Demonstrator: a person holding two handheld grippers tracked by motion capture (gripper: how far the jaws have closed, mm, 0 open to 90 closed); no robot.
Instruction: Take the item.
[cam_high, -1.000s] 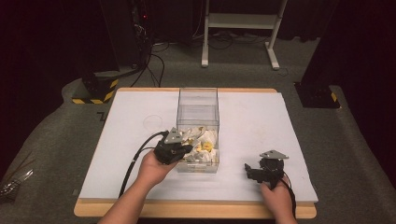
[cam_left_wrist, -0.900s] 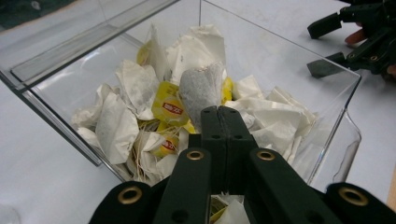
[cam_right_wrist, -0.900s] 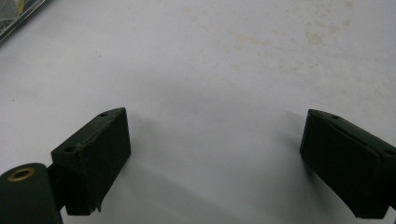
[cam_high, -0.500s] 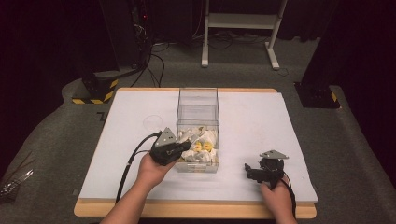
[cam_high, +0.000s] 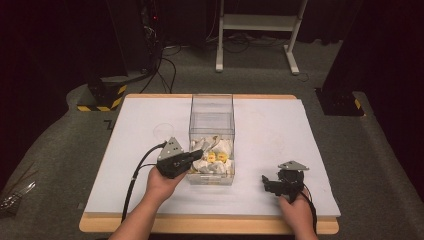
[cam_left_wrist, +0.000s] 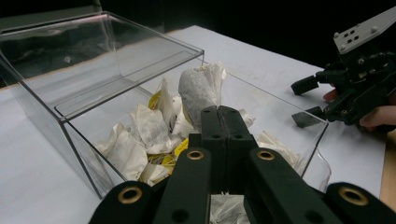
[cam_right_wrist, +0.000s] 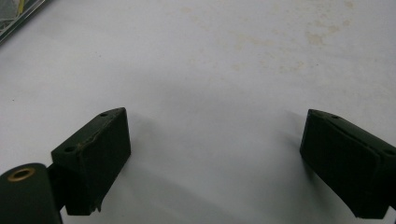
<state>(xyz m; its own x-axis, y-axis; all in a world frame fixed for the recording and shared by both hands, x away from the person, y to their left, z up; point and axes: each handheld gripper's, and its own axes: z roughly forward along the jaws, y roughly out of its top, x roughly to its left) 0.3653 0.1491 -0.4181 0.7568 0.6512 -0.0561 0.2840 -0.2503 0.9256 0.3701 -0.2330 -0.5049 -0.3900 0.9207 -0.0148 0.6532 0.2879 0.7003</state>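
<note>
A clear plastic box (cam_high: 212, 107) stands mid-table, its near half holding several white and yellow tea bags (cam_high: 214, 159). My left gripper (cam_high: 199, 154) reaches over the box's near left wall. In the left gripper view its jaws are shut (cam_left_wrist: 218, 111), and a white tea bag (cam_left_wrist: 201, 86) stands upright, pinched at their tips above the pile (cam_left_wrist: 140, 133). My right gripper (cam_high: 266, 181) rests low over the white mat, right of the box, and is open. Its pads (cam_right_wrist: 100, 154) stand wide apart over bare mat. It is also seen open in the left gripper view (cam_left_wrist: 303, 101).
A faint clear round object (cam_high: 164, 131) lies on the mat left of the box. The wooden table edge (cam_high: 210, 226) runs along the front. Black stands with striped bases (cam_high: 102, 97) and a white frame (cam_high: 257, 22) are on the floor beyond the table.
My left hand has drawn back a little to the left from over the box, with its jaws still shut. The right hand has not moved.
</note>
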